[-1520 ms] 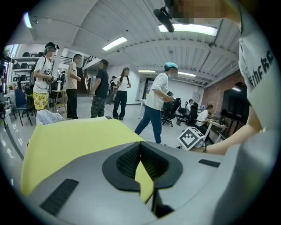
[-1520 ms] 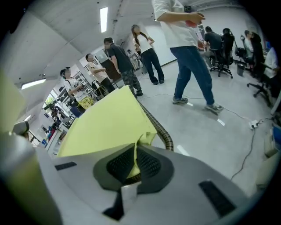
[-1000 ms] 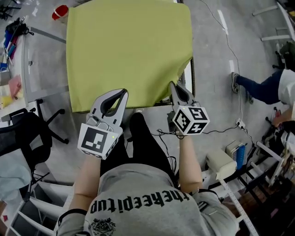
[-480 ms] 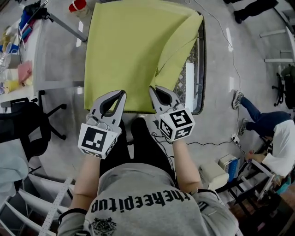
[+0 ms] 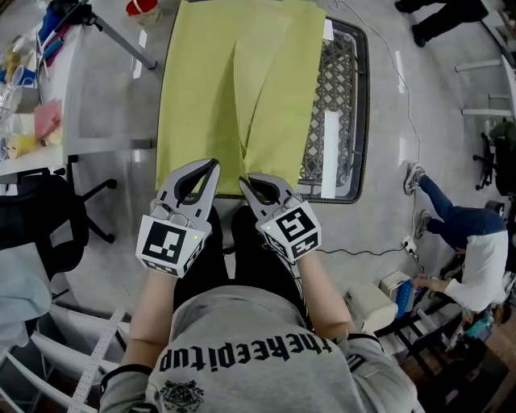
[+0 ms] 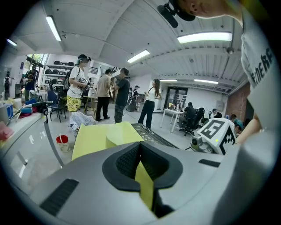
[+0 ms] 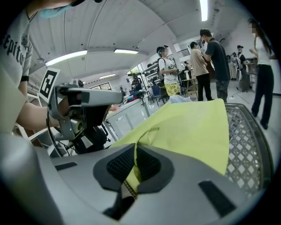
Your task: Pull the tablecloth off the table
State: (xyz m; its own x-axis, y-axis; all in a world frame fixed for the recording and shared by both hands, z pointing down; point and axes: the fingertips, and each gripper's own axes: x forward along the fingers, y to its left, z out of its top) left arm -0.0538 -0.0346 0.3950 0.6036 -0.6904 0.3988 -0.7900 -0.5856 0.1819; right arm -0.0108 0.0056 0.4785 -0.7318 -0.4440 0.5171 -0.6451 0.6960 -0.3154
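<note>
A yellow-green tablecloth (image 5: 234, 89) lies over a metal mesh table (image 5: 337, 97), folded inward so the table's right part is bare. My left gripper (image 5: 211, 168) is shut on the cloth's near edge; a strip of cloth (image 6: 144, 182) shows between its jaws in the left gripper view. My right gripper (image 5: 247, 184) is shut on the cloth's near right corner, close beside the left one. In the right gripper view the cloth (image 7: 189, 132) runs from the pinched hem (image 7: 131, 178) up across the mesh table (image 7: 246, 145).
A grey desk (image 5: 72, 89) with clutter stands left of the table, with a black chair (image 5: 48, 226) near it and a red bucket (image 5: 141, 8) on the floor beyond. A seated person (image 5: 476, 242) and cables are at the right. Several people stand at the far end (image 6: 105, 96).
My right gripper has swung left toward the left gripper, dragging the cloth's right side over itself and baring the mesh table. The left gripper has kept its place in the view.
</note>
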